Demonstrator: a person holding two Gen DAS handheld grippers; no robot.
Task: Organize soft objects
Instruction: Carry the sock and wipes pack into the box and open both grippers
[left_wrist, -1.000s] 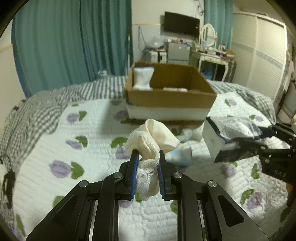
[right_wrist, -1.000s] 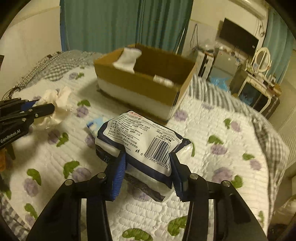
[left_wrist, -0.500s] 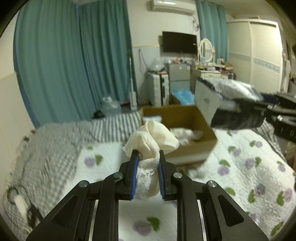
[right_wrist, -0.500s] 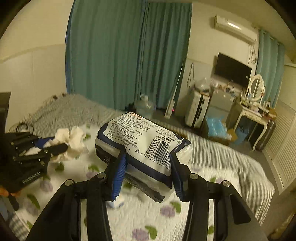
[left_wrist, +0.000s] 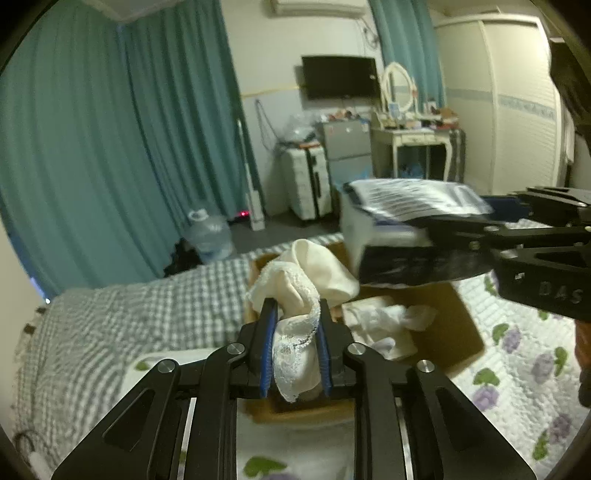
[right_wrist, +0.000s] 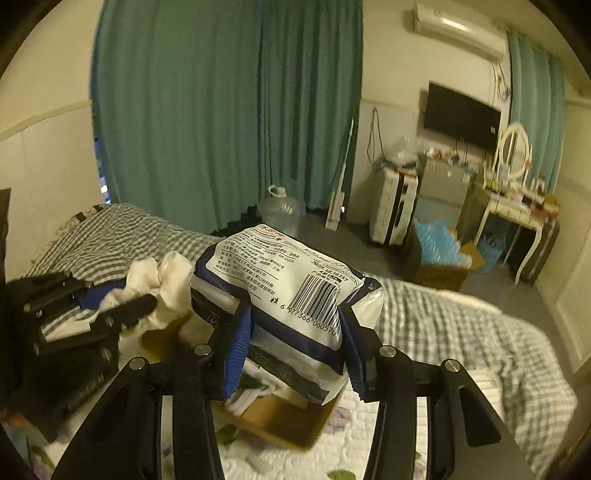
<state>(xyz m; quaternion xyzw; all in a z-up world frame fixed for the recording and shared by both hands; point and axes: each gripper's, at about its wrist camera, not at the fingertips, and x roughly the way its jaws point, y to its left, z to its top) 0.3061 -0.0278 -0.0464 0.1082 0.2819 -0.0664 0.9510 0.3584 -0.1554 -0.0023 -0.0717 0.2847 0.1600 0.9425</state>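
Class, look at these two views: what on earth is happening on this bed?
A person is tidying soft items with two hand-held claws. The left claw is shut on a cream lace-trimmed cloth, and the right claw is shut on a white and navy plastic-wrapped soft pack. Both are held above an open brown cardboard box on the floral quilted bed. White fabric items already lie inside the box. Neither held item has been released.

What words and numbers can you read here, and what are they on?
"6 977366 06057", last digit hidden: under the barcode on the white packet in the right gripper.
"DAS": on the right gripper's body, in the left wrist view.
The packet's small print and red brand mark: too small to read.
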